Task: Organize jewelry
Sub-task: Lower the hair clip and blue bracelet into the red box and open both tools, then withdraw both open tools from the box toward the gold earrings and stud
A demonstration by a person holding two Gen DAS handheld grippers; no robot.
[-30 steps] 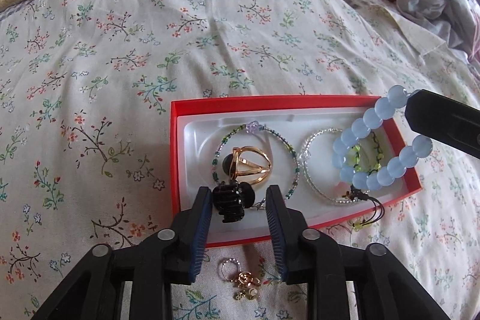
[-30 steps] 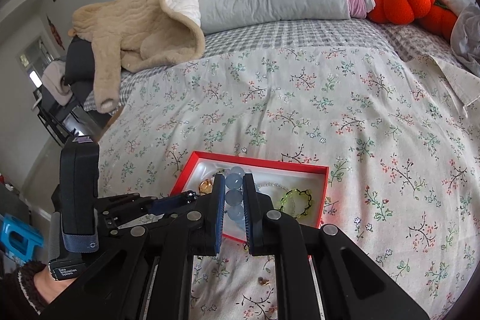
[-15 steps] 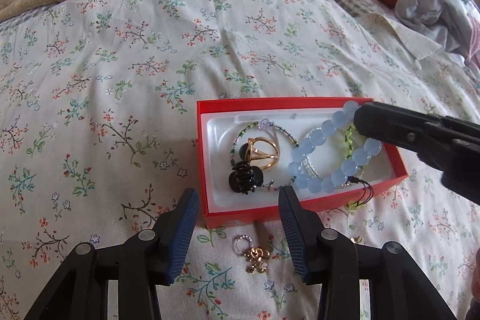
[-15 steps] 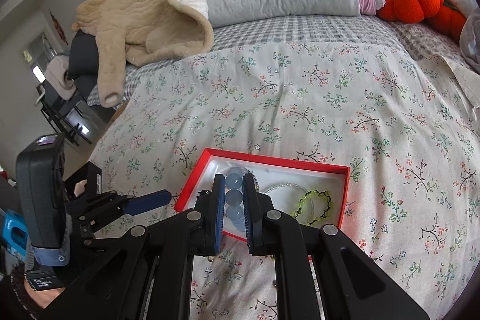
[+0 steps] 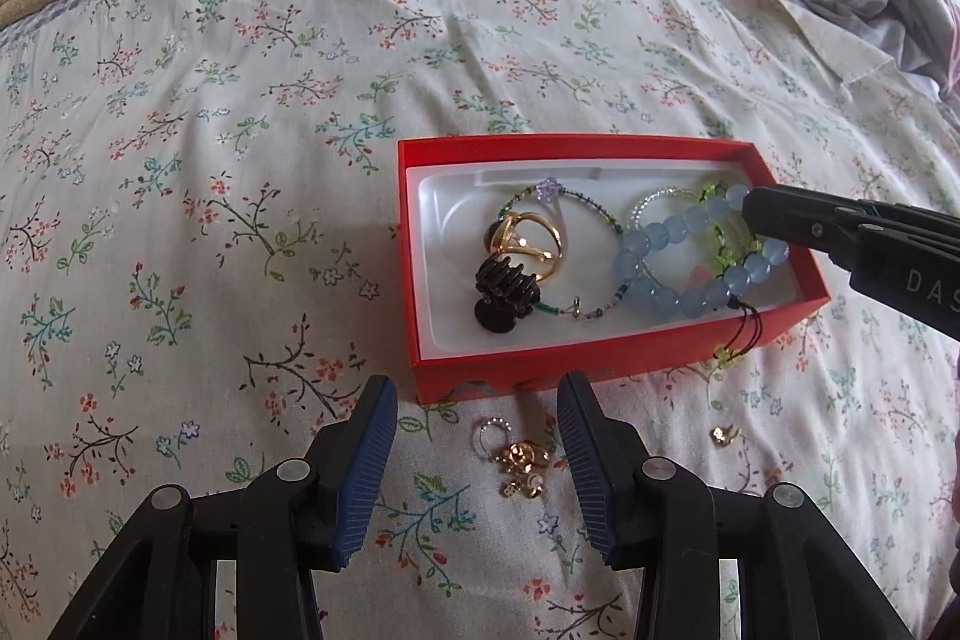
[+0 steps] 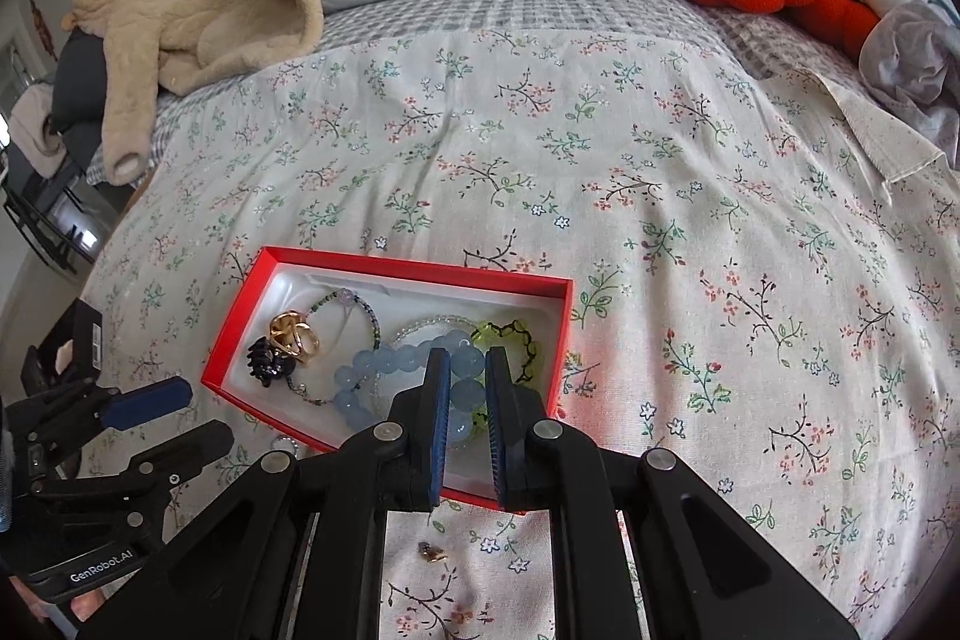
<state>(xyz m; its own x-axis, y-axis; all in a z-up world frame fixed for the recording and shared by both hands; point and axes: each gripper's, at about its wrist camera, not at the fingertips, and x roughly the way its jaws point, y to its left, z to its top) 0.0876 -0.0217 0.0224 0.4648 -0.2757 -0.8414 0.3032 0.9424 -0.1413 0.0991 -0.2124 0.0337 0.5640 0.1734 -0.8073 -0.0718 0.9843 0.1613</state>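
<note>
Blue bead bracelet (image 5: 690, 259) in red box (image 5: 414, 280)

Two pieces of lettering can be read. In the left wrist view, the white capitals "DAS" stand on the black body of the right tool (image 5: 750, 214), at the right edge of the picture where the frame cuts the word off, so the rest of it cannot be told. In the right wrist view, the white words "GenRobot.AI" stand on the black housing of the left tool (image 6: 171, 418), low at the left edge of the picture. The red box (image 6: 384, 263) on the bed shows no readable print on its visible walls. The framed pictures on the wall at the upper left corner are too small to read.
</note>
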